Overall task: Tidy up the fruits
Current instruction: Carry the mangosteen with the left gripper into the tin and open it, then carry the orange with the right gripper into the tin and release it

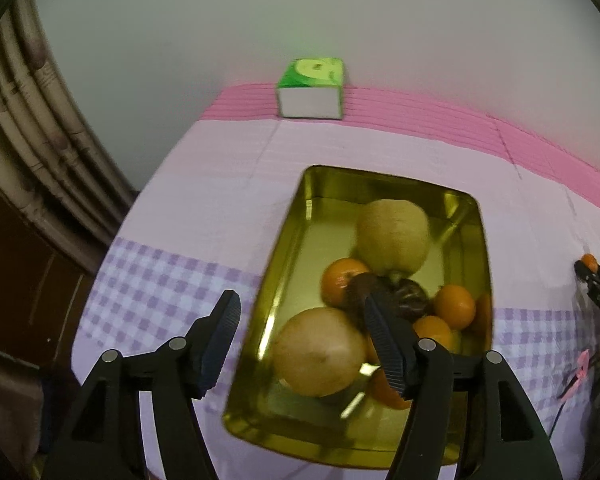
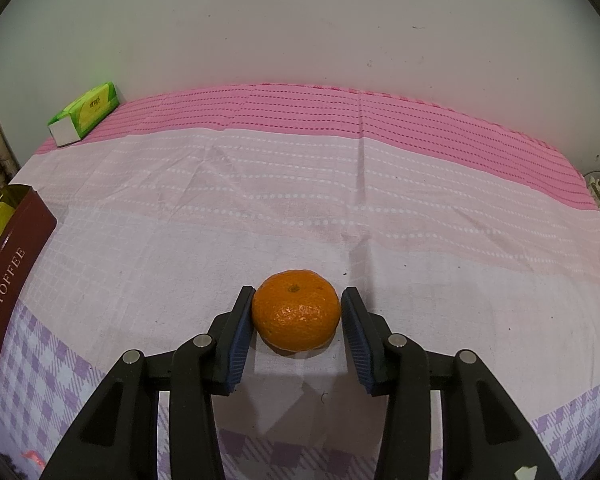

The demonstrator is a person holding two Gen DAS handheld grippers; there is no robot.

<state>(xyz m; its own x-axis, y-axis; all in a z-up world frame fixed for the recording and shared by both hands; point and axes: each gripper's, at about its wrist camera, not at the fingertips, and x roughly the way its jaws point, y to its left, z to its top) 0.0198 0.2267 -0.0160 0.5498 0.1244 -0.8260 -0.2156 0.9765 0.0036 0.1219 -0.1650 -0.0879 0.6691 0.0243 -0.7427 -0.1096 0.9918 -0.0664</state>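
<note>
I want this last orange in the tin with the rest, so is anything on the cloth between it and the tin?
Nothing visible. The orange sits between the right hand-held gripper's pads, and the cloth toward the toffee tin at the left edge looks bare. The tissue box lies far back, off that path.

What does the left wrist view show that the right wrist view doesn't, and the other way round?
Only the left wrist view shows the inside of the gold tin: two pale pears, several oranges and a dark fruit, with the left gripper above them, jaws open and empty.

Only the right wrist view shows the right gripper with its jaws shut on a lone orange resting on the cloth, and the tin's maroon TOFFEE side.

Both show the green tissue box by the wall and the pink and lilac checked cloth.
</note>
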